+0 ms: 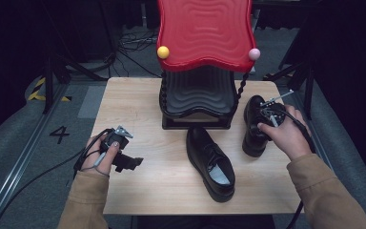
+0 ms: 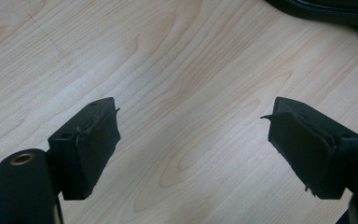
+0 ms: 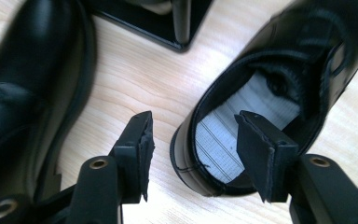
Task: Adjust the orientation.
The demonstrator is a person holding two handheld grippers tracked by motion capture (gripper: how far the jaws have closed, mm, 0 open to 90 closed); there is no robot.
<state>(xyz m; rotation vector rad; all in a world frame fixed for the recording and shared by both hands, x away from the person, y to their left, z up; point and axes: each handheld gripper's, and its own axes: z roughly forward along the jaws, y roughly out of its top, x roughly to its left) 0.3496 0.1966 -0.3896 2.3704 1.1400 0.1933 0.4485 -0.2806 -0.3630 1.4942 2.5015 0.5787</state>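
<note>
I get a high view looking down the table (image 1: pixel 138 191); both gripper views sit close above it, right one sharing the shoes (image 3: pixel 242 116).

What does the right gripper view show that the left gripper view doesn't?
Right gripper view alone: the right gripper, open, straddling the heel rim of a black shoe with a pale striped insole; a second black shoe beside it; the corner of a black rack base. Left gripper view alone: the left gripper, open over bare wood with nothing between its pads. Both share the light wooden table.

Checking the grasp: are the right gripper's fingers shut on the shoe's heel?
Open. The right gripper straddles the shoe's heel rim without pressing it.
</note>
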